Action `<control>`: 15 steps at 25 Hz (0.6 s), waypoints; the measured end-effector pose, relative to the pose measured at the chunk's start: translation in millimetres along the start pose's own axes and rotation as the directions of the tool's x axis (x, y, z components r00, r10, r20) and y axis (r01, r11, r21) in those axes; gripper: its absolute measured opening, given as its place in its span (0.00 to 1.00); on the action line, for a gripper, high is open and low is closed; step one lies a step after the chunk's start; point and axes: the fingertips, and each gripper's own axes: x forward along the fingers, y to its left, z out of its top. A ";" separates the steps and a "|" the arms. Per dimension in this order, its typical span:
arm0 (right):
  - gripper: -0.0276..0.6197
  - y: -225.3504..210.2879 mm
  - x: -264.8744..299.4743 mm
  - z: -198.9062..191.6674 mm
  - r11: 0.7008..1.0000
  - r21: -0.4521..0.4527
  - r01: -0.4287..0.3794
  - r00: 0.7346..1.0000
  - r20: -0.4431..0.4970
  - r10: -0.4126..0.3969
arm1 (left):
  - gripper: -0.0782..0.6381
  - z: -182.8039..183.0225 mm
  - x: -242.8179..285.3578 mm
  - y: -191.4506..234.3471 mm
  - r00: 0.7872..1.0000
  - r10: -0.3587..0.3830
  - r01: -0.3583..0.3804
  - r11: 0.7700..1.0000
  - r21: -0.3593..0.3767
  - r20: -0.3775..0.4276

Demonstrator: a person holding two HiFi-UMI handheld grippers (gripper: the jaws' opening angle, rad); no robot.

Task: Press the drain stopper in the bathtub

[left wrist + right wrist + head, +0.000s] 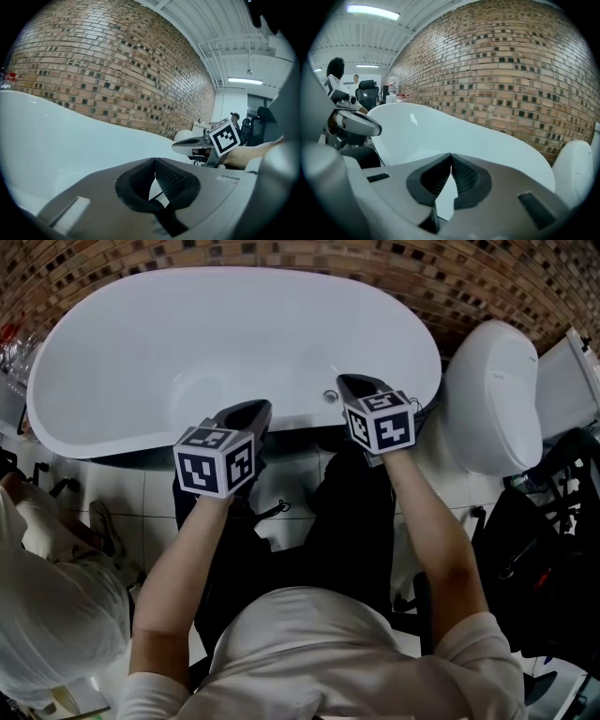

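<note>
A white oval bathtub [112, 315] fills the top of the head view, in front of a brick wall. A small round metal drain stopper [330, 396] sits low inside the tub by its near wall. My right gripper [361, 382] hangs over the near rim, just right of the stopper and apart from it. My left gripper [251, 409] is over the rim further left. Both are shut with nothing between the pads, as seen in the left gripper [154, 160] and right gripper [451, 154] views. Neither gripper view shows the stopper.
A white toilet [492, 395] stands right of the tub, with dark gear [553, 549] beside it. A person in white [47, 606] crouches at the lower left on the tiled floor [150, 493]. Bottles [14, 348] stand at the tub's left end.
</note>
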 end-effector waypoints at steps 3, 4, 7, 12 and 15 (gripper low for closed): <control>0.06 -3.3 3.5 -20.6 1.000 0.020 0.008 1.000 0.006 -0.008 | 0.12 -8.7 0.9 5.5 1.000 0.016 -0.016 1.000 0.003 0.003; 0.06 -4.4 4.4 -26.1 1.000 0.022 0.011 1.000 0.013 -0.012 | 0.12 -11.7 1.0 7.5 1.000 0.022 -0.022 1.000 0.007 0.006; 0.06 -7.3 6.9 -39.8 0.999 0.026 0.020 0.999 0.029 -0.021 | 0.12 -20.7 0.1 14.6 0.999 0.043 -0.043 0.999 0.017 0.015; 0.06 -15.4 10.0 -54.3 0.995 0.103 0.013 0.999 0.049 -0.019 | 0.12 -32.7 -0.6 29.5 0.997 0.073 -0.073 0.997 0.005 0.014; 0.06 -17.1 11.2 -54.3 0.991 0.137 -0.002 0.998 0.061 -0.007 | 0.12 -36.5 -0.5 36.3 0.996 0.086 -0.086 0.996 -0.005 0.021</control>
